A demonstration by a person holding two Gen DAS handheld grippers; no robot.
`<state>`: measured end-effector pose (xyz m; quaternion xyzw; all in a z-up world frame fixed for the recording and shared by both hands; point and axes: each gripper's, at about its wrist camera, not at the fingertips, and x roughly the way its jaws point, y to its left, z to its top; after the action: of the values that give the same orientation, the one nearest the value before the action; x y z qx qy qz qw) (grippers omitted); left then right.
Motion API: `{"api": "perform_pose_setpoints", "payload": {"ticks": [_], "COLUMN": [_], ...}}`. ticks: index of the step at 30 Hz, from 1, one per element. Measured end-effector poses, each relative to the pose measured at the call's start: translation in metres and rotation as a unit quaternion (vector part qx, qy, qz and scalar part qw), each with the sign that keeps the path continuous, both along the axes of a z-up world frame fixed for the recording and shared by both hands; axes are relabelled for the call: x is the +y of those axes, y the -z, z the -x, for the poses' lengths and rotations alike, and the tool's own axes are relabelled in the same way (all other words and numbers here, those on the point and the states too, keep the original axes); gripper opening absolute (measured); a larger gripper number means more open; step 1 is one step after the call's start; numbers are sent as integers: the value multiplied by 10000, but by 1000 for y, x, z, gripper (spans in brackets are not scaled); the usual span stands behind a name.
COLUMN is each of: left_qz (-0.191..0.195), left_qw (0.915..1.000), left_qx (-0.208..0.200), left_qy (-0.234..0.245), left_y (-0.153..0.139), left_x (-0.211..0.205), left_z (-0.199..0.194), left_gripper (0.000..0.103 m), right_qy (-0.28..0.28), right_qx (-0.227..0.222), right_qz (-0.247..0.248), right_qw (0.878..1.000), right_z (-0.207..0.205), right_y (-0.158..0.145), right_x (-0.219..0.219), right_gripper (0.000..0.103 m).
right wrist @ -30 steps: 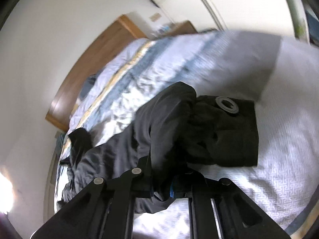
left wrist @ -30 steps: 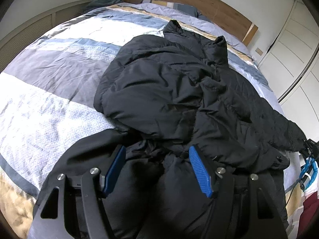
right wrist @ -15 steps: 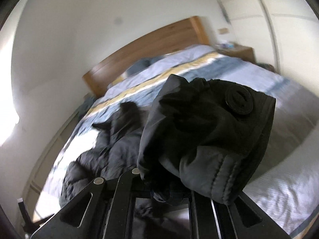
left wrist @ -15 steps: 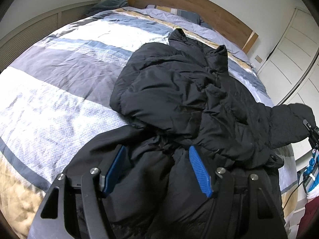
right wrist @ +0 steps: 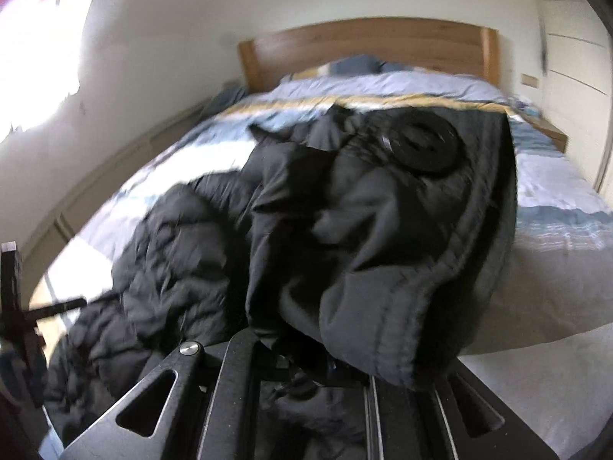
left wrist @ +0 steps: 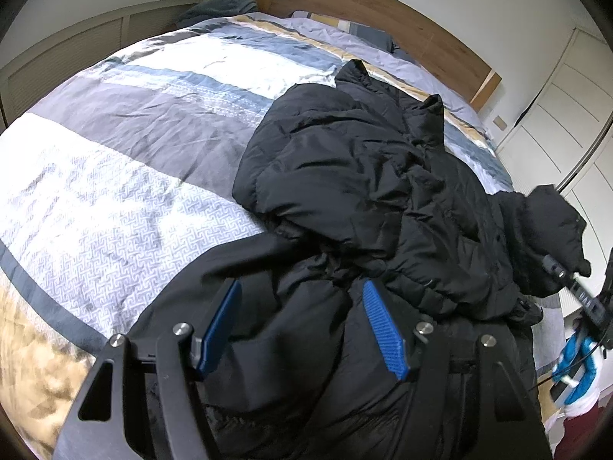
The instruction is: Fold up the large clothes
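On the striped blue-and-white quilted bed, I hold the black padded winter jacket by its cuff, right hand-held gripper clenched on it, ready to fold the sleeve inward, while my left hand-held gripper straddles the hem, released.

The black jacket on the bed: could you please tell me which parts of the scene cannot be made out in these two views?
- Right wrist view: the right gripper fingers are buried under the bunched jacket cuff; motion blur softens the fabric.
- Left wrist view: the jacket's near hem is cut off by the bottom edge and the left gripper.
- Left wrist view: the right gripper is cropped by the right edge.
- Both views: the bed under the jacket is hidden.
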<state>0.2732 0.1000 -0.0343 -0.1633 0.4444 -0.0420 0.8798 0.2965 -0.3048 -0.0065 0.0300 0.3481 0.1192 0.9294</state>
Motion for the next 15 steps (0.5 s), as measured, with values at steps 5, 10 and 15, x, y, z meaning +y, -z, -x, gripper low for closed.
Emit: {"api": "perform_pose_setpoints", "payload": {"ticks": [5, 10, 15], "left_qz": [23, 26, 12], "left_qw": [10000, 10000, 9999], "left_qx": [48, 61, 88], "left_qy": [-18, 1, -70], "left_y": [4, 6, 6], "left_x": [0, -1, 2], "left_z": [0, 1, 5], "left_gripper": [64, 64, 64], "right_qy": [-541, -710, -757], "right_qx": [278, 345, 416], "right_qz": [492, 860, 785], "right_qw": [9969, 9932, 9932], "right_z": [9, 13, 15], "right_y": [27, 44, 50], "right_x": [44, 72, 77], "right_gripper": [17, 24, 56]}}
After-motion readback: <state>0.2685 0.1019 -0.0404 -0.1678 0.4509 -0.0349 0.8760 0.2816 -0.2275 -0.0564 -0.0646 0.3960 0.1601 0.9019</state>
